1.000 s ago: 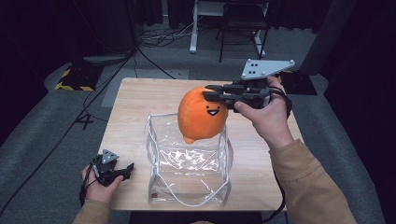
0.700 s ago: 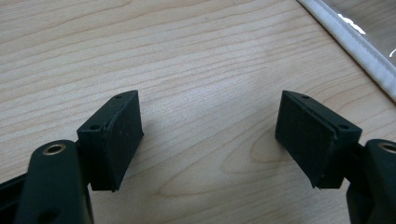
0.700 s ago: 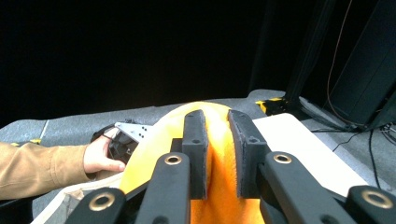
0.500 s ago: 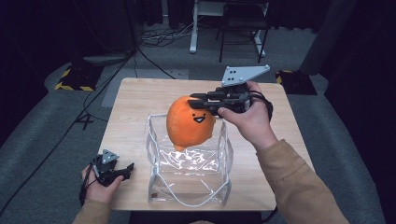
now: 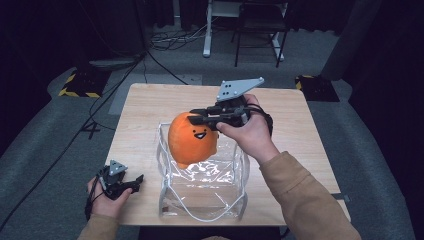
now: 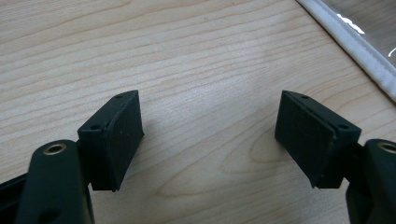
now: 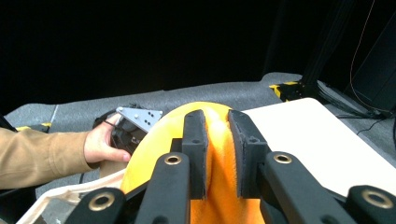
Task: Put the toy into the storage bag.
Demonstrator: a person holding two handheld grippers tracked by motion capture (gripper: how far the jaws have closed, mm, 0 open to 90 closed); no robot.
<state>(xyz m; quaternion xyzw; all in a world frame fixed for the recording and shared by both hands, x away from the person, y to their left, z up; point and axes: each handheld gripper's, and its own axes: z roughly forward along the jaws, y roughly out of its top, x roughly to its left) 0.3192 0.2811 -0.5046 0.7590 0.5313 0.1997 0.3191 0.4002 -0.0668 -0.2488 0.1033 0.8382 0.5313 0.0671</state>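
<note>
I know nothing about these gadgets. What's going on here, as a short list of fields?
Held thing: orange plush toy with a smiling face
Held by: right gripper, fingers pinching the plush fabric
Toy position: at the far rim of the clear plastic bag, lower part inside the opening
Bag: standing open on the wooden table
Other tool: left gripper, fingers apart, nothing between them, at the table's near left edge
Likely next: toy lowered into the bag
</note>
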